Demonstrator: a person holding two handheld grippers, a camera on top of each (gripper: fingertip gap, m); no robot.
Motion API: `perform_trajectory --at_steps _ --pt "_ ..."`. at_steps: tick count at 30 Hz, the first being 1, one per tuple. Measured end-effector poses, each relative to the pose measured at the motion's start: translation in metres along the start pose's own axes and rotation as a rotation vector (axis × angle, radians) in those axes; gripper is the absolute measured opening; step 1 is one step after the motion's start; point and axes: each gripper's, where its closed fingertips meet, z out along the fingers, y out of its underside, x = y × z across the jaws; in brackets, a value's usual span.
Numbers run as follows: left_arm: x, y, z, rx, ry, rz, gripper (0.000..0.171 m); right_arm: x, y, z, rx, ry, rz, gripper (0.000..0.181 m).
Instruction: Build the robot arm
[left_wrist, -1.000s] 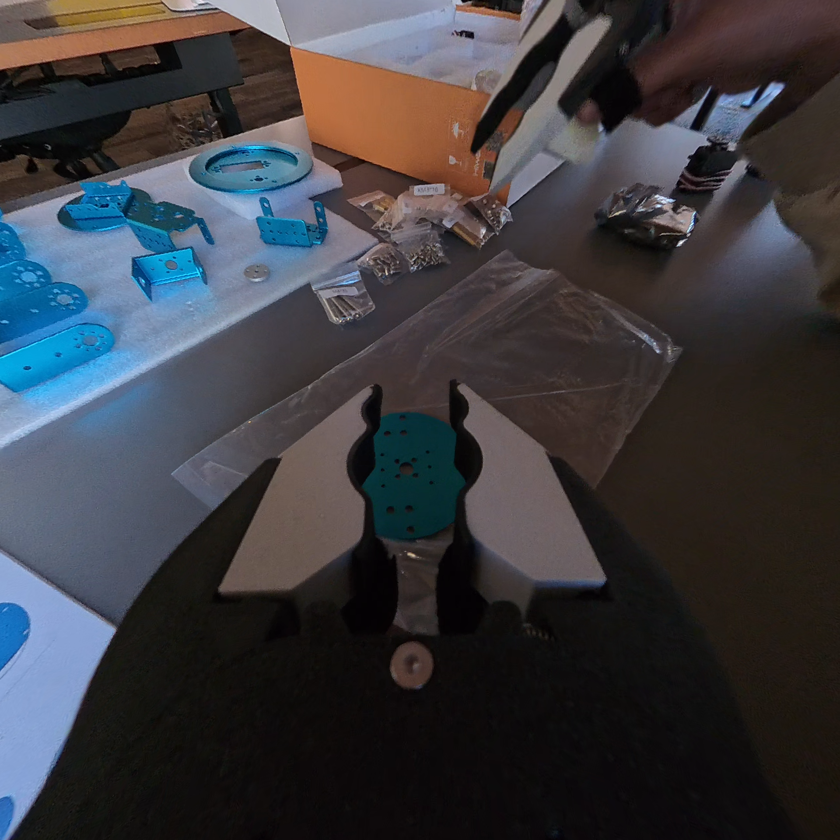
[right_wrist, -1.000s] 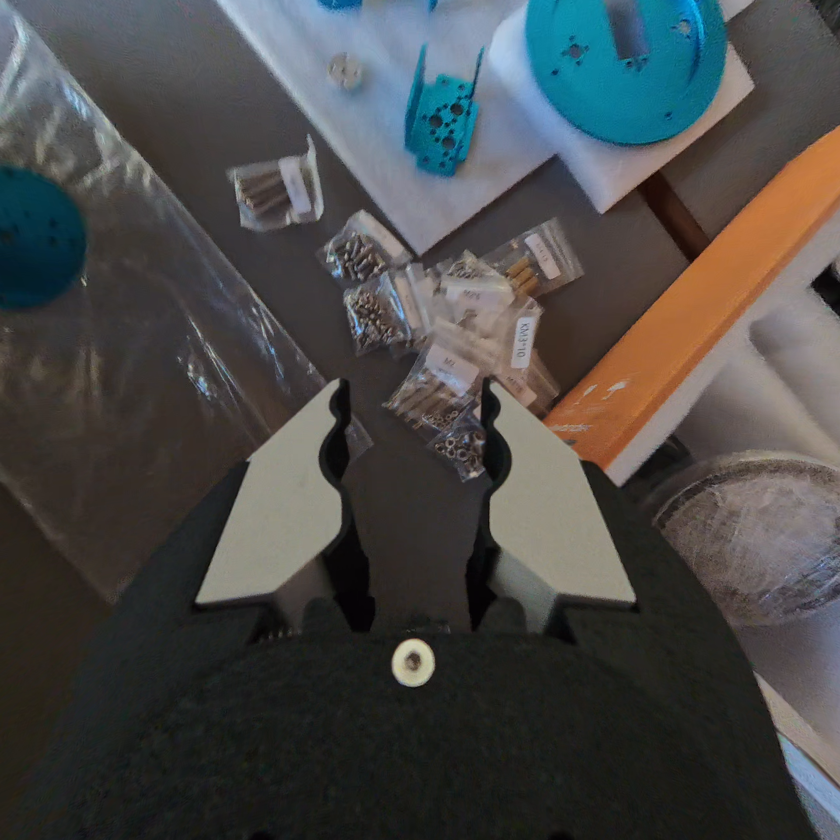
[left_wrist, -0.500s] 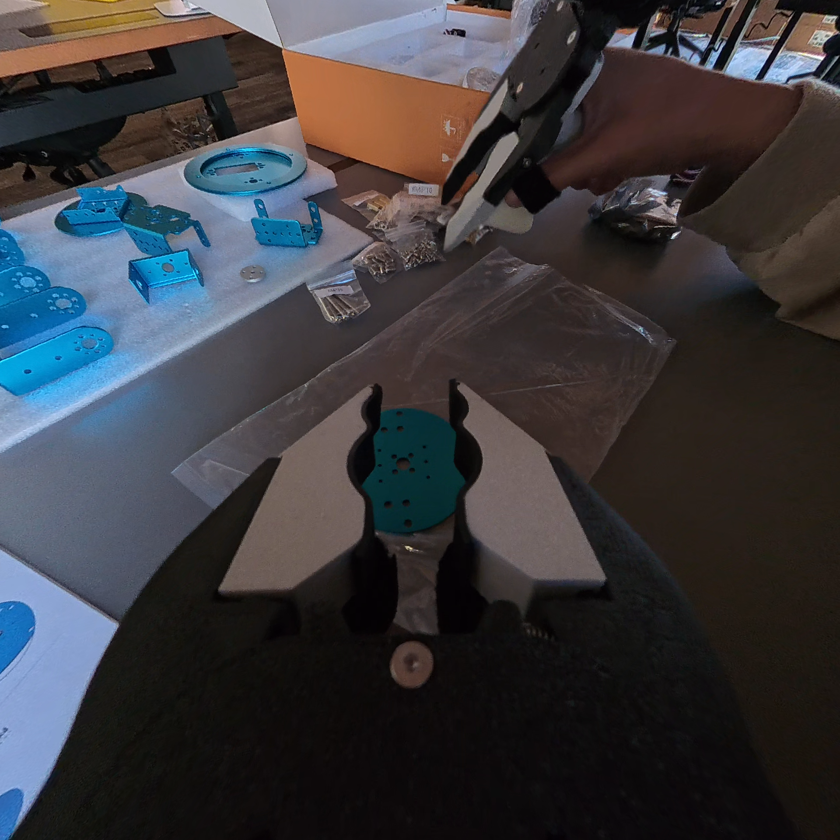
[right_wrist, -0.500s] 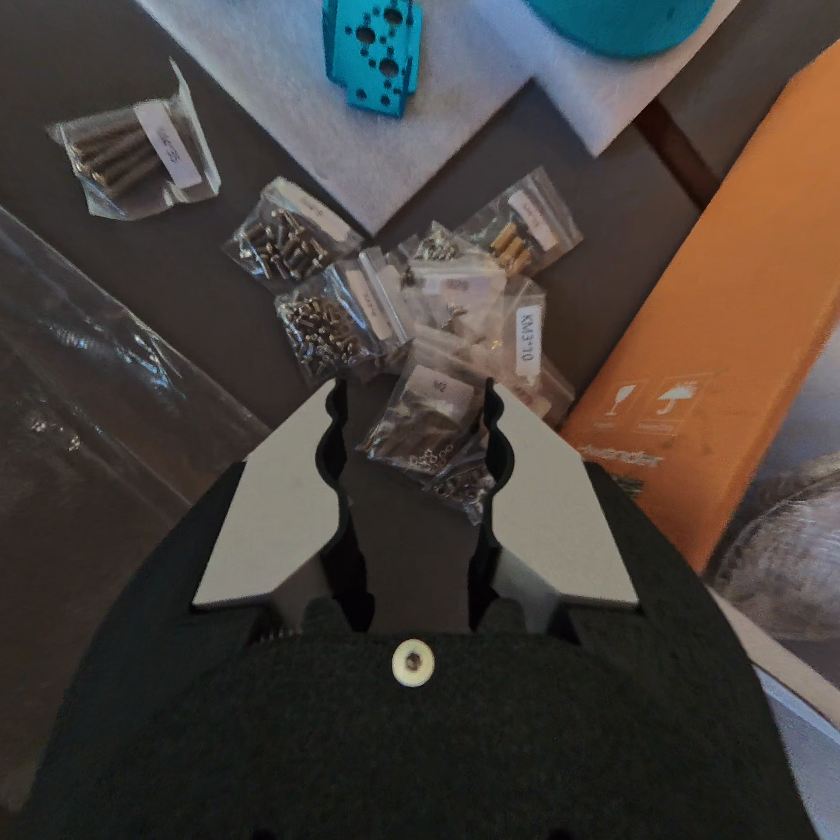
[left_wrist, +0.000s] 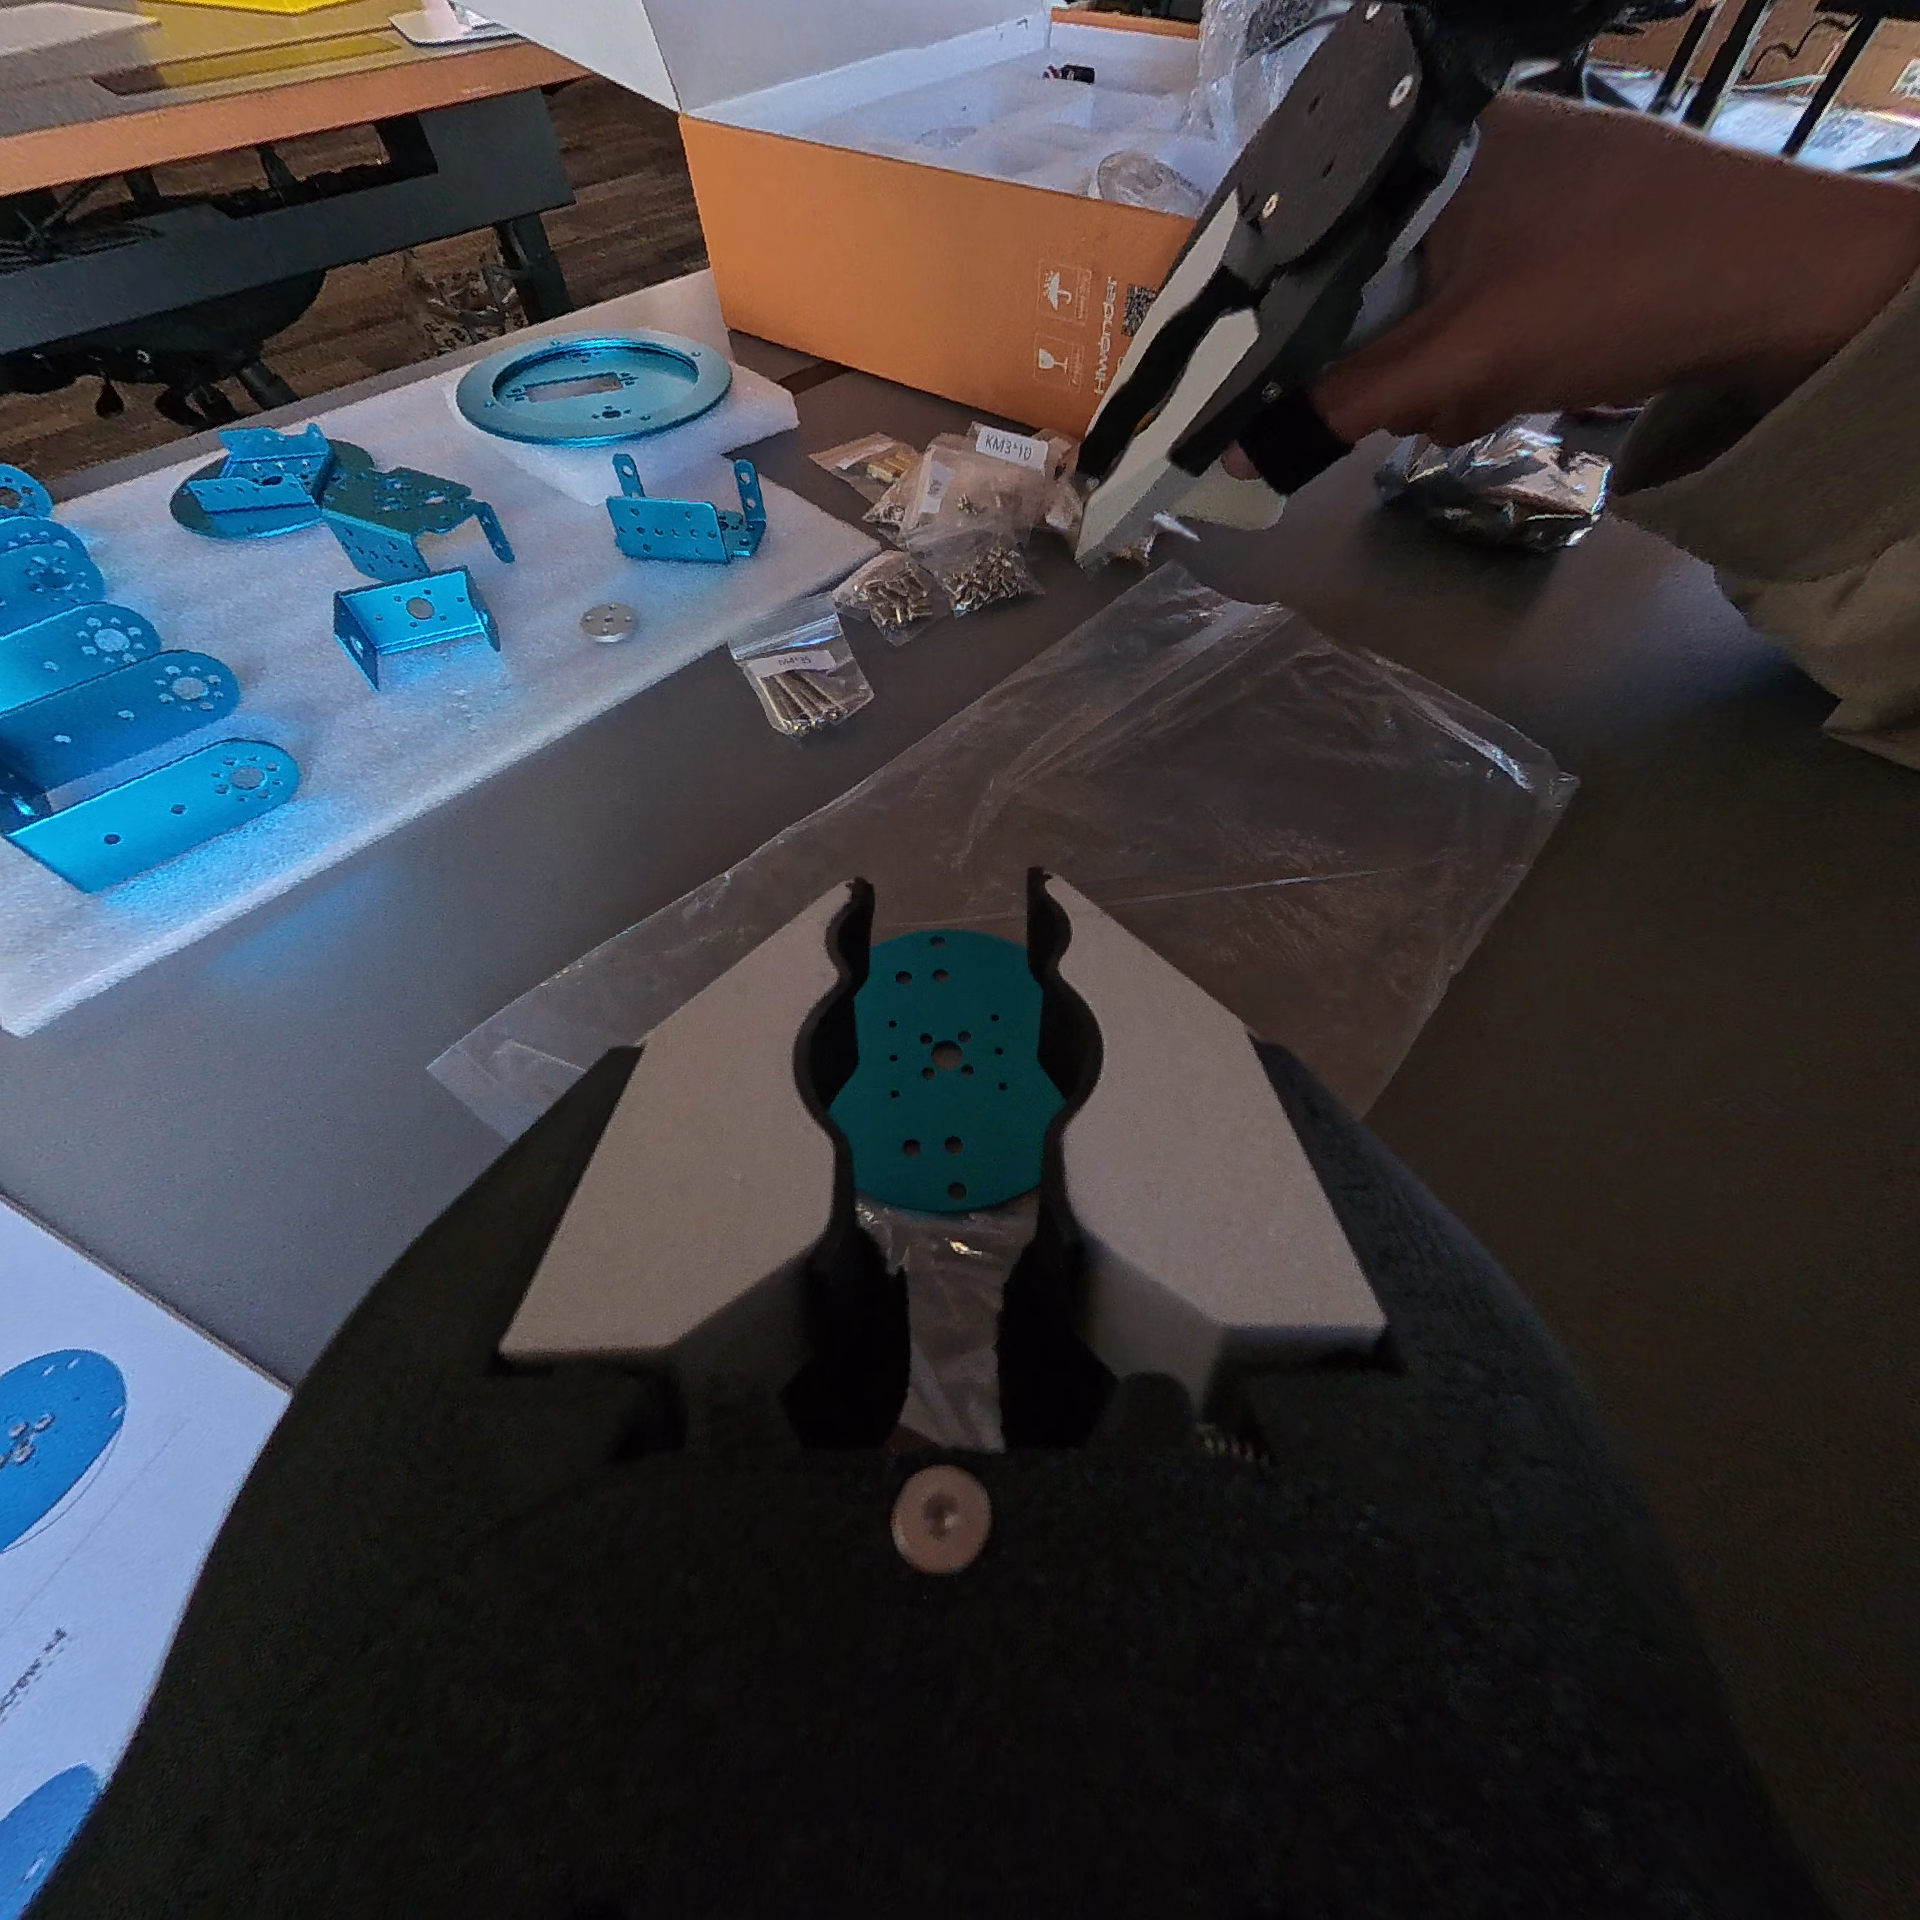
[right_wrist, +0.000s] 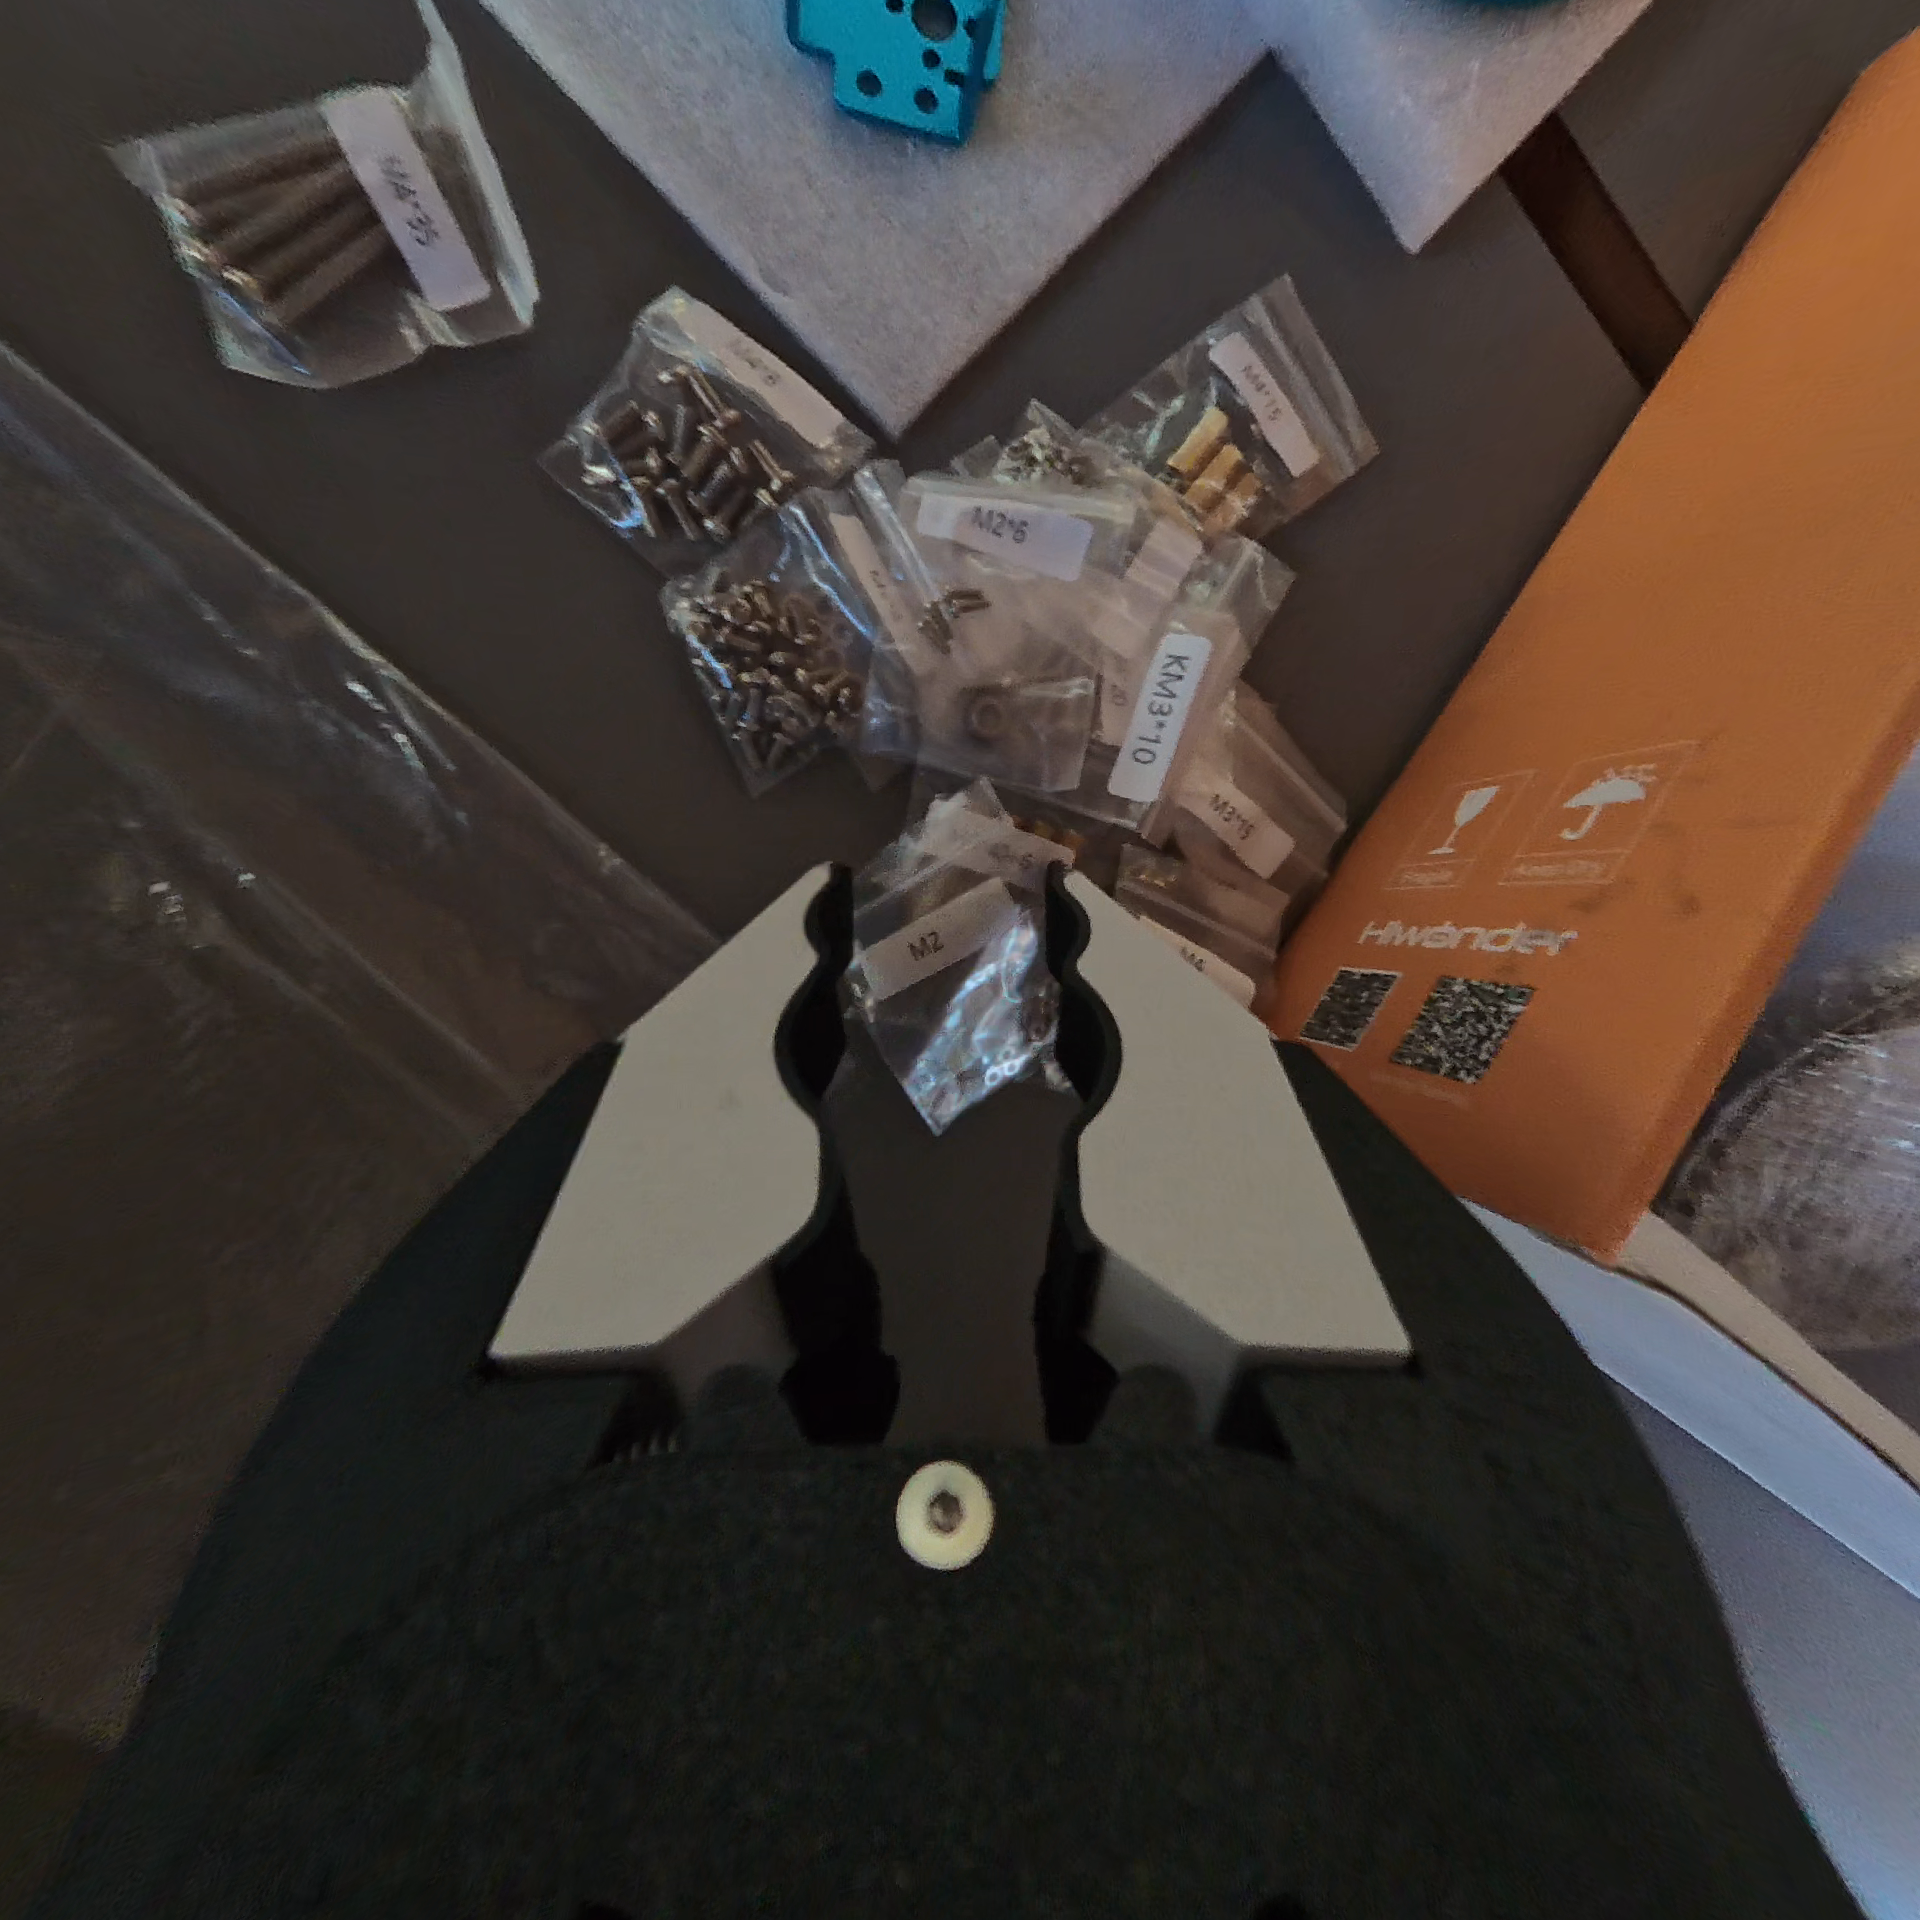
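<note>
Teal disc (left_wrist: 943, 1081): anodised metal, matt, drilled. Under it a clear plastic bag (left_wrist: 1195, 790), glossy, crinkled. Small hardware bags (right_wrist: 956, 997): clear glossy plastic w/ paper labels, shiny metal screws inside. Foam sheet (left_wrist: 312, 665) white, fuzzy. Box (right_wrist: 1621, 727): orange card, matt. Tabletop (left_wrist: 1662, 1143) smooth grey.

disc (left_wrist: 940, 1081): both sides hidden behind left gripper (left_wrist: 943, 914) fingers
small bag (right_wrist: 951, 997): right edge behind right gripper (right_wrist: 951, 904) finger; whether squeezed cannot be told
bracket (right_wrist: 902, 57): cut by top edge
clear sheet (right_wrist: 208, 831): blurred, runs off left edge
bag pile (right_wrist: 1039, 644): lower bags' contents unclear
</note>
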Motion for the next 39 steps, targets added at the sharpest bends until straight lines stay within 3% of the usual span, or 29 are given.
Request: perform_trajectory --at_steps 4,16,19,24,28,34,39 --pt "-0.001 0.0 0.0 -0.001 -0.009 0.01 0.03 0.01 0.001 -0.003 -0.005 0.065 0.029 0.03" --pt "-0.002 -0.001 -0.001 0.003 -0.01 0.003 0.03 -0.019 -0.004 -0.003 0.019 -0.107 0.062 0.05" --pt "-0.002 -0.001 -0.001 0.004 -0.008 -0.003 0.03 -0.022 -0.005 -0.007 0.03 -0.152 0.089 0.047" --pt "-0.003 0.0 0.0 0.0 -0.014 0.0 0.03 0.014 -0.001 -0.023 0.034 0.026 0.067 0.048" --pt "-0.003 0.001 0.0 -0.002 -0.007 -0.008 0.03 0.019 0.015 -0.015 -0.053 0.065 0.059 0.059" --pt "-0.002 0.0 0.0 0.001 -0.01 0.0 0.03 -0.01 0.014 -0.009 -0.051 -0.131 0.154 0.055" --pt "-0.003 -0.001 -0.001 0.004 -0.014 0.001 0.03 -0.005 0.011 -0.023 -0.037 -0.118 0.132 0.054"
